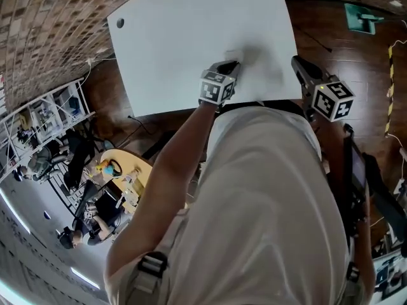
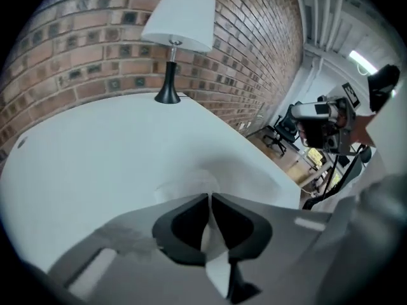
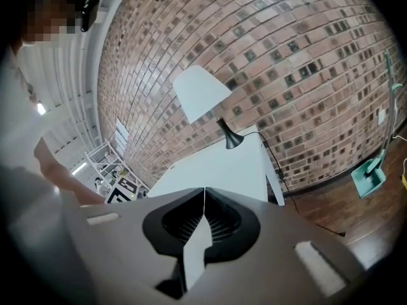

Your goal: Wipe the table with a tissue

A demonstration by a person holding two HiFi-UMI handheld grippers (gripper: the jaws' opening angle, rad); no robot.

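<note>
The white table (image 1: 178, 37) fills the top of the head view. My left gripper (image 1: 232, 64) points down at its near right part, shut on a thin white tissue (image 2: 185, 183) that bulges out just past the jaw tips onto the table (image 2: 95, 145). In the head view the tissue (image 1: 240, 56) is only a faint pale blur. My right gripper (image 1: 296, 61) hovers at the table's right edge with its jaws together and nothing between them. In the right gripper view it (image 3: 204, 190) faces the table (image 3: 216, 167) from the side.
A white-shaded lamp (image 2: 175, 43) on a black base stands at the table's far end by the brick wall; it is also in the right gripper view (image 3: 203, 94). A green dustpan (image 1: 362, 18) lies on the wood floor at right. Shelving (image 1: 44, 113) stands at left.
</note>
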